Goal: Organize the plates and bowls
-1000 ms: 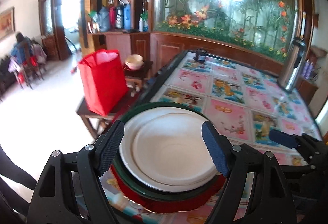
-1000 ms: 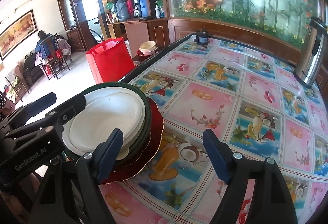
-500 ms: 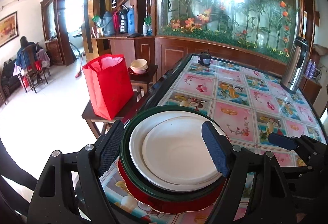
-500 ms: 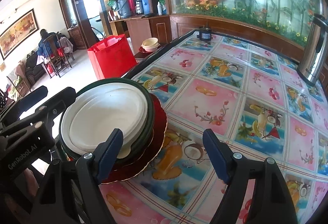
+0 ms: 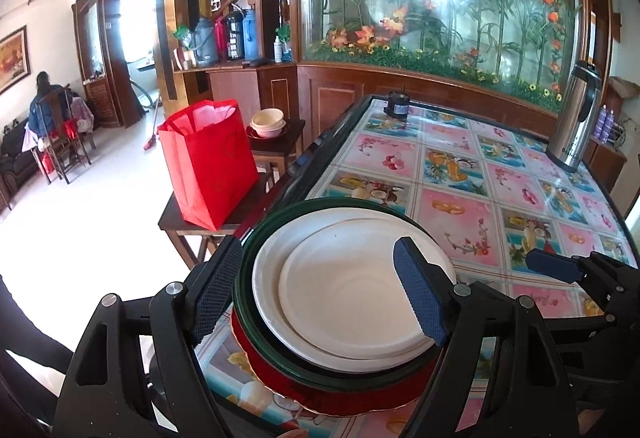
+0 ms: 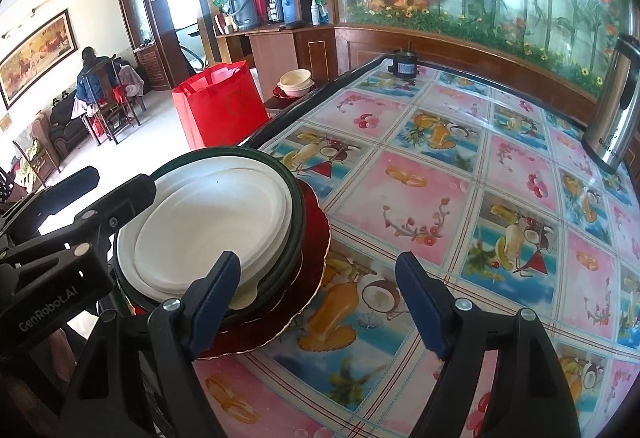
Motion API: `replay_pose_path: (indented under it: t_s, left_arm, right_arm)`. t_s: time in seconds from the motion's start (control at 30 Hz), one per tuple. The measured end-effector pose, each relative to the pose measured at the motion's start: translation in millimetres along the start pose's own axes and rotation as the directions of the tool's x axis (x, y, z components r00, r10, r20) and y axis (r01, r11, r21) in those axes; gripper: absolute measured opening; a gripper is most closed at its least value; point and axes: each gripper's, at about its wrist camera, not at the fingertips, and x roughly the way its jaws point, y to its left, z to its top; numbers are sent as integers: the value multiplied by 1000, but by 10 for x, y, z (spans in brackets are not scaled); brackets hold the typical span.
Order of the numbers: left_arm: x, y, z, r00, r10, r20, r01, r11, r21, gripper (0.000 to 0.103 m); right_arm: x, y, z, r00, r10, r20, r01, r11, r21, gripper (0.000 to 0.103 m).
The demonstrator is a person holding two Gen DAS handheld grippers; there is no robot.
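Over on the far left, off the table, a red bag [image 5: 210, 161] stands on a dark side table [image 5: 276, 143] with a stack of cream bowls [image 5: 267, 121] just behind it, well apart from both grippers.

Coming in to the table's near left corner: there sits the stack of plates [image 5: 352, 302], a white bowl-like dish nested in a white plate, on a dark green plate, on a red scalloped one at the bottom. The left gripper [image 5: 320, 294] hangs right over it, jaws spread wide, one pad off the stack's left rim and the other above the white dish, gripping nothing. So the stack lies straight ahead and just below this gripper; being round, it offers no long axis to line up with.

Moving right, the right gripper [image 6: 320, 306] is also wide apart and empty, over the bare patterned table [image 6: 420, 197], with the stack off to its left. The left hand is clearly the nearer one.

At the far right edge stands a steel kettle [image 5: 574, 117], cut off in the right wrist view.

Hard to call: whether the left pad touches the green rim, and the stack's near edge is hidden behind the fingers.
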Motion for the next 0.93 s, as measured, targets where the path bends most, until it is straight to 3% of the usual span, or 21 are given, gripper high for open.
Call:
replay_pose_path:
  t_s: [0.43,0.93]
  left_arm:
    - [-10,4,-23,1000,28,11,-28,1000,5,79]
    - [-29,34,-37,1000,9,15,-9,1000,5,79]
  right_arm:
    - [26,25,-11,1000,5,-8,-5,1000,-9,80]
    - [32,17,-32,1000,16,-16,-16,1000,-7,80]
